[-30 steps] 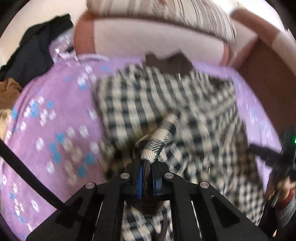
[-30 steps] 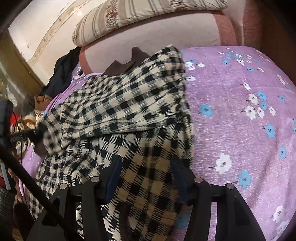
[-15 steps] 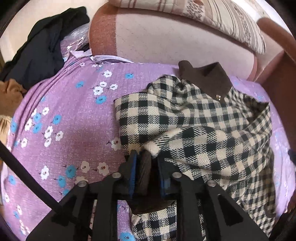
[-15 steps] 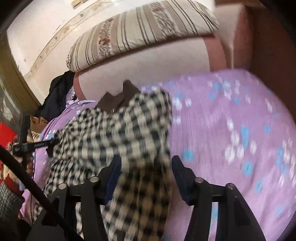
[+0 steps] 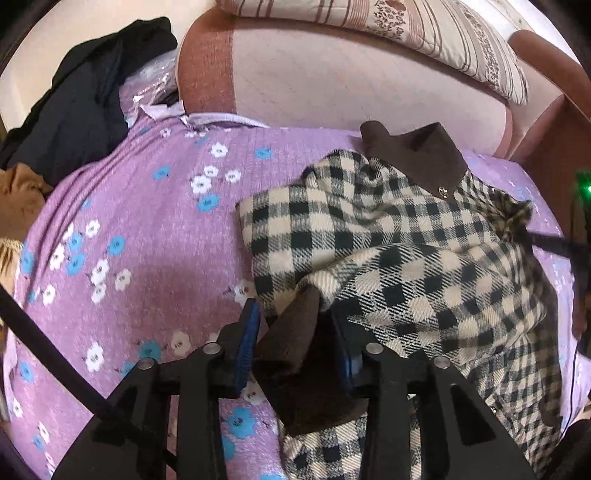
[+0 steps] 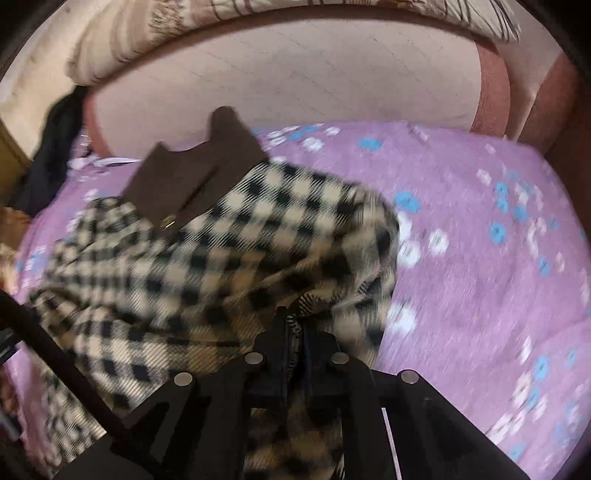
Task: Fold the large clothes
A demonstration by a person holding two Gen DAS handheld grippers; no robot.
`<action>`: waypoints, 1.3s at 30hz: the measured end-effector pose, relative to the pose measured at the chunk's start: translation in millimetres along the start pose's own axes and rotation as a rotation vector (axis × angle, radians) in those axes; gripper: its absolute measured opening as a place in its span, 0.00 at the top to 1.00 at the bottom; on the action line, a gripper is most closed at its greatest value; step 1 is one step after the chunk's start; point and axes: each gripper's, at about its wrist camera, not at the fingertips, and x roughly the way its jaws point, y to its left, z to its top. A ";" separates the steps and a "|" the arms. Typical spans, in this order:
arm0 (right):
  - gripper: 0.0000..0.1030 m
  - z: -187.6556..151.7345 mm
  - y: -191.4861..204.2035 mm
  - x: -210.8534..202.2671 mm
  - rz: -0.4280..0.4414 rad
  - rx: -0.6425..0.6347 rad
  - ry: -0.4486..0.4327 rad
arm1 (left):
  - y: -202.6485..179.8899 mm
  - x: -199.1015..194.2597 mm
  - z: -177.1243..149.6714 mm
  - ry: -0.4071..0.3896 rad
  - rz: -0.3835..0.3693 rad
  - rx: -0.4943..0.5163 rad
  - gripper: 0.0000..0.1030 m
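A black-and-cream checked coat (image 5: 406, 243) with a brown collar (image 5: 413, 155) lies bunched on a purple flowered bedspread (image 5: 140, 258). My left gripper (image 5: 295, 325) is open at the coat's left edge, its jaws apart around a brown lined fold (image 5: 295, 354) that lies loose between them. In the right wrist view the coat (image 6: 229, 243) and its brown collar (image 6: 192, 177) lie ahead. My right gripper (image 6: 293, 325) is shut on a fold of the coat's checked cloth at its right side.
A pink padded headboard (image 5: 351, 77) with a striped pillow (image 5: 424, 29) on top stands behind the coat. Dark clothes (image 5: 85, 96) are piled at the far left. A brown wooden side (image 5: 554, 140) stands at the right. Bedspread lies bare left (image 5: 110, 277) and right (image 6: 480, 240) of the coat.
My left gripper has opened and let go of the checked cloth it held. My right gripper, open before, has shut on the coat's right side. The sleeve now lies across the coat.
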 end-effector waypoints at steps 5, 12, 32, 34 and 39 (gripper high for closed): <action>0.94 27.0 -2.0 17.8 -0.228 -0.004 -0.009 | 6.4 22.3 8.3 0.039 0.083 -0.003 0.62; 0.59 7.1 -25.9 -9.9 -0.095 0.130 -0.043 | 13.5 12.9 4.4 0.024 0.106 -0.040 0.51; 0.46 -246.6 -69.1 -66.1 0.626 0.432 0.077 | -13.3 -79.2 -197.6 0.112 -0.294 -0.274 0.39; 0.46 -261.1 -59.0 -66.4 0.691 0.446 0.101 | -27.1 -88.7 -209.5 0.089 -0.282 -0.232 0.40; 0.46 -308.2 -27.6 -77.5 0.826 0.460 0.160 | -42.1 -106.7 -245.8 0.098 -0.359 -0.230 0.65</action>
